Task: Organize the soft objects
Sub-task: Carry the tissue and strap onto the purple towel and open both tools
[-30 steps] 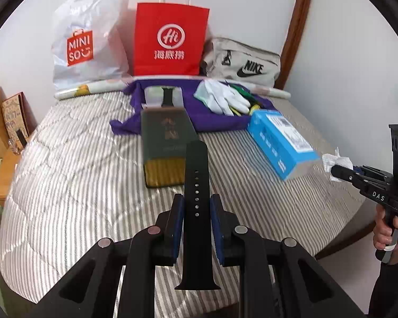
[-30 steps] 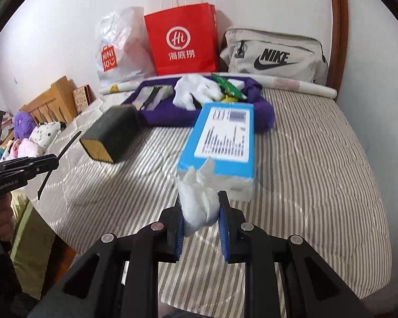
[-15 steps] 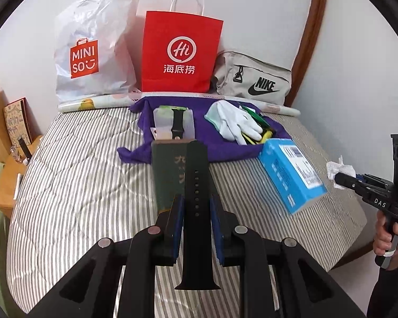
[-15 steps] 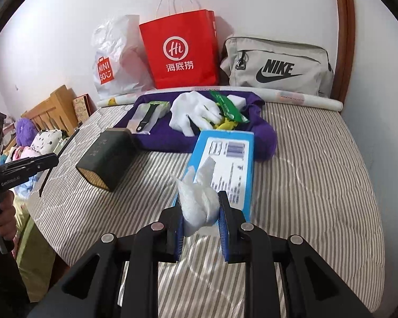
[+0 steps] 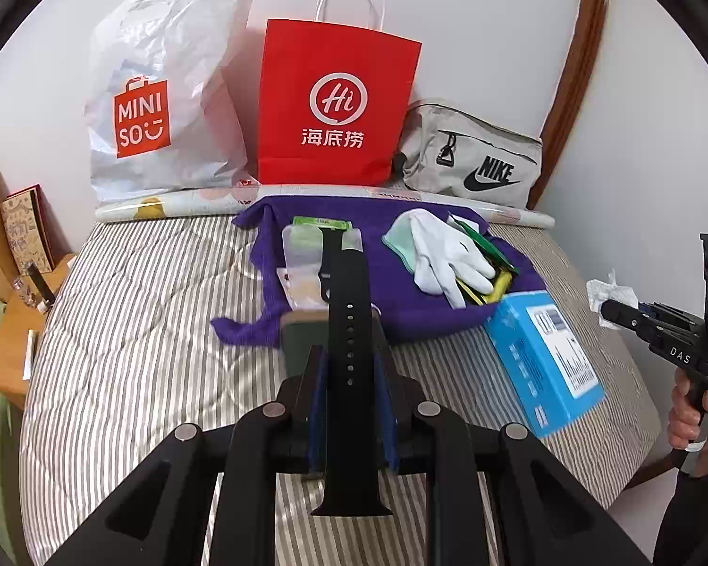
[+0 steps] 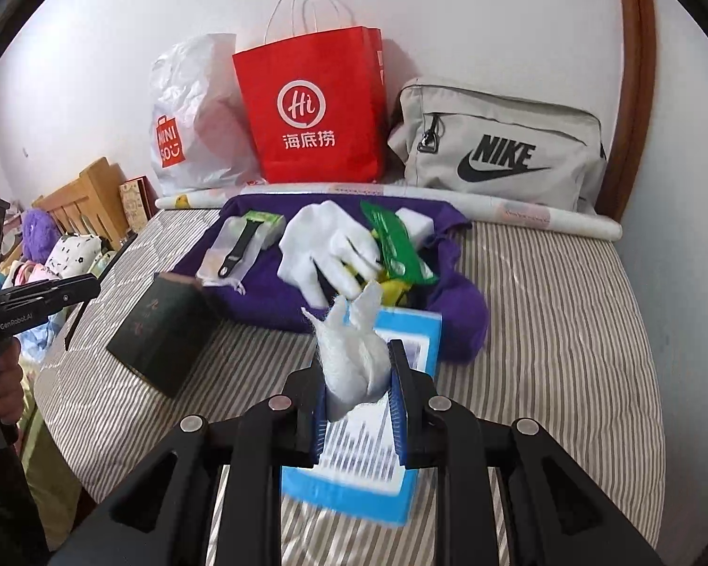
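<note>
Far edge of the striped bed (image 5: 132, 330), against the wall, left to right: white Miniso bag (image 5: 165, 94), red paper bag (image 5: 335, 104), grey Nike pouch (image 5: 472, 160); their contents are hidden. In front of them lies a purple cloth (image 5: 401, 306) bearing a clear packet with a black strap (image 6: 238, 247), a white glove (image 5: 443, 254) and green and yellow wrappers (image 6: 391, 240). Nearer lie a dark green box (image 6: 165, 325) to the left and a blue box (image 5: 543, 363) to the right.

Left gripper (image 5: 349, 391): jaws narrowly parted, clamped on a black watch strap (image 5: 349, 330) that runs upright between the pads. Right gripper (image 6: 358, 405): jaws likewise narrow, pinching a crumpled white tissue (image 6: 354, 353) above the blue box.

Compared with a second ago, both views lie nearer the cloth; the grips are unchanged.
</note>
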Action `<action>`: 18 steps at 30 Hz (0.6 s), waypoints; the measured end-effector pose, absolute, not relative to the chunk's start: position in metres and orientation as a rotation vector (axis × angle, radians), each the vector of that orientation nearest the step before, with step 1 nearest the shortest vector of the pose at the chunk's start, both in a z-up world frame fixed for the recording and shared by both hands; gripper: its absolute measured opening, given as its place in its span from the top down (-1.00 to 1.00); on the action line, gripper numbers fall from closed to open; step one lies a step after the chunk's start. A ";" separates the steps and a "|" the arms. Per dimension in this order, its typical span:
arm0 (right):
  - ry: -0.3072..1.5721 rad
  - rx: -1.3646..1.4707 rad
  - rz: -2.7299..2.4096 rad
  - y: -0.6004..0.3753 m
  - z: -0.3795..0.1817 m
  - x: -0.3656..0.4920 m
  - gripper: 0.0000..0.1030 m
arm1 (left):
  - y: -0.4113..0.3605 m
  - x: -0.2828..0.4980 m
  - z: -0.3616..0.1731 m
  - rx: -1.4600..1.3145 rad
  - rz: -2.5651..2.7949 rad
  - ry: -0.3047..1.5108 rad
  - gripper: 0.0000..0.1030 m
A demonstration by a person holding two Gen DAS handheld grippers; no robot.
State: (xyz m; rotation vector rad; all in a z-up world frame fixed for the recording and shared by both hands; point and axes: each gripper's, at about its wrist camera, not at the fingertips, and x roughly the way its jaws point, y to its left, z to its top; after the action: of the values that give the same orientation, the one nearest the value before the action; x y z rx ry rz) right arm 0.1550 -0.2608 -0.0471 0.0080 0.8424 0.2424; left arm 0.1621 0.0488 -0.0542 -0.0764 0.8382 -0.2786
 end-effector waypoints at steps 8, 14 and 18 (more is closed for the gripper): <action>0.839 0.005 0.255 -0.259 -0.046 0.193 0.57 | 0.045 0.200 -0.056 -0.087 -0.268 0.856 0.62; 0.853 0.010 0.275 -0.255 -0.051 0.221 0.57 | 0.041 0.228 -0.061 -0.094 -0.268 0.873 0.62; 0.858 0.006 0.289 -0.249 -0.056 0.238 0.57 | 0.038 0.246 -0.067 -0.090 -0.275 0.891 0.62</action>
State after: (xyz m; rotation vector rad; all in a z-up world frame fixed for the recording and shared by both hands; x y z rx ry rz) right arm 0.2384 -0.2489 -0.0561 0.0064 0.8581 0.2892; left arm 0.2463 0.0376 -0.0665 -0.0899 0.8908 -0.2749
